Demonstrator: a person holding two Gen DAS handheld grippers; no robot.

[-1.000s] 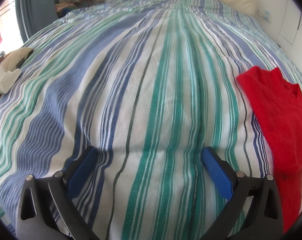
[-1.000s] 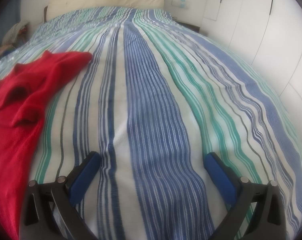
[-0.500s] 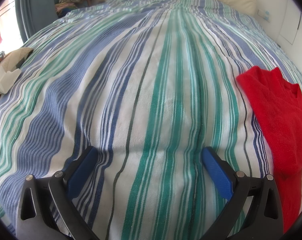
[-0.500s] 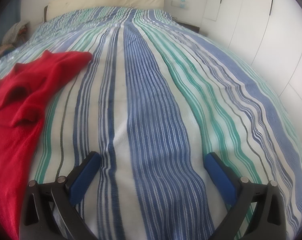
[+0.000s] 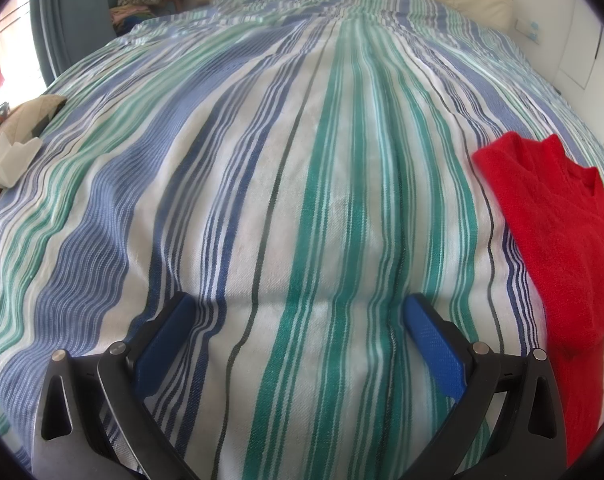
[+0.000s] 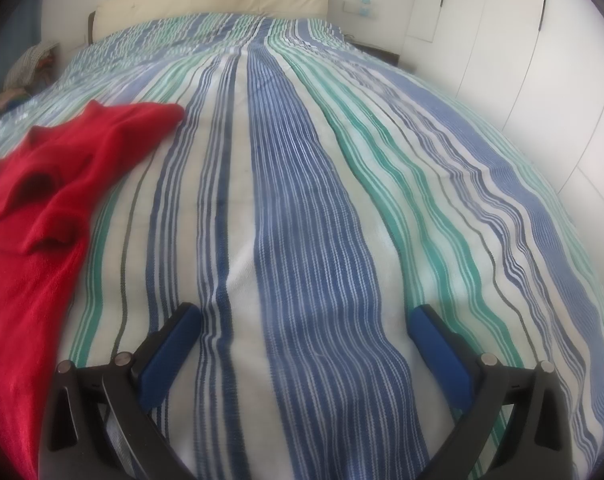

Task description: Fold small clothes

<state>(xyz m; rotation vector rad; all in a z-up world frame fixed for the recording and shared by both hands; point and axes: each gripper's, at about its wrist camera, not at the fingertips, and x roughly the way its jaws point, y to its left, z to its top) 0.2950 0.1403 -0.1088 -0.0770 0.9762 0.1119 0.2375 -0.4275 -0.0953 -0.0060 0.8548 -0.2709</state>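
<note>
A red garment [image 5: 549, 240] of fuzzy, knit-like cloth lies spread on the bed. In the left wrist view it fills the 3 to 5 o'clock edge, with one rounded corner toward 2 o'clock and a notched neckline just past it near the frame's rim. Low at 4 o'clock a pale patch with red marks shows on it, too cut off to read. In the right wrist view the same red garment [image 6: 46, 216] runs along the 7 to 10 o'clock side. Its far end tapers to a soft point toward 11 o'clock. A fold of cloth is rumpled over itself near 9 o'clock, casting a dark hollow. The lower part lies flat and passes out of frame.
</note>
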